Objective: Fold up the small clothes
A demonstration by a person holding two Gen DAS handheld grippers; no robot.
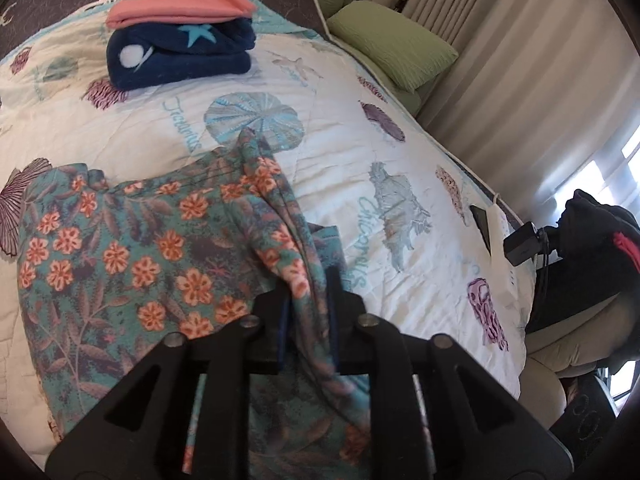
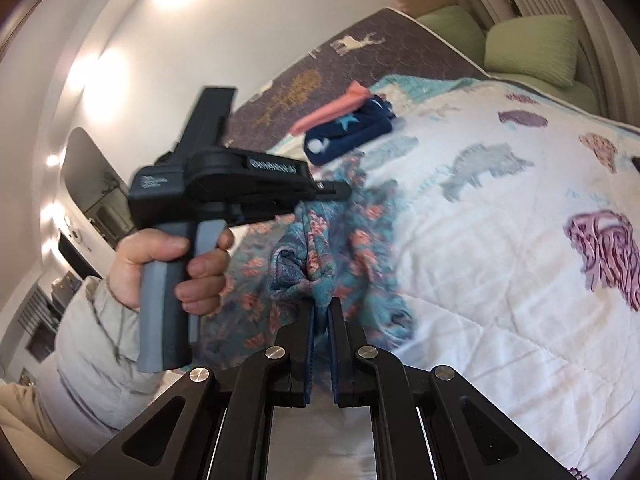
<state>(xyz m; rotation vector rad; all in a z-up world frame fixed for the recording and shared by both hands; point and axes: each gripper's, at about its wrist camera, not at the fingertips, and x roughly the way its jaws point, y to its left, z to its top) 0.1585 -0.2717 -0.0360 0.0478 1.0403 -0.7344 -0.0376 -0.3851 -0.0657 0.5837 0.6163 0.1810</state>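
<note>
A teal floral garment [image 1: 120, 248] lies crumpled on the quilt, with one fold raised off it. My left gripper [image 1: 307, 284] is shut on that fold, and the cloth fills the narrow gap between its pads. In the right wrist view the left gripper [image 2: 340, 192] is level, held by a person's hand [image 2: 160, 264], and the floral garment [image 2: 372, 220] hangs under its tip. My right gripper [image 2: 321, 304] is shut on a bunched edge of the same garment. A folded navy star-print piece [image 1: 180, 56] with a folded pink piece [image 1: 180, 6] on top sits at the far side.
The bed carries a white seashell-print quilt [image 1: 340, 140]. Green pillows [image 1: 392, 48] and curtains [image 1: 500, 40] line the right side. A white device with a dark screen [image 1: 486, 232] lies at the bed's right edge. Dark clothing [image 1: 592, 240] is heaped on a seat beyond.
</note>
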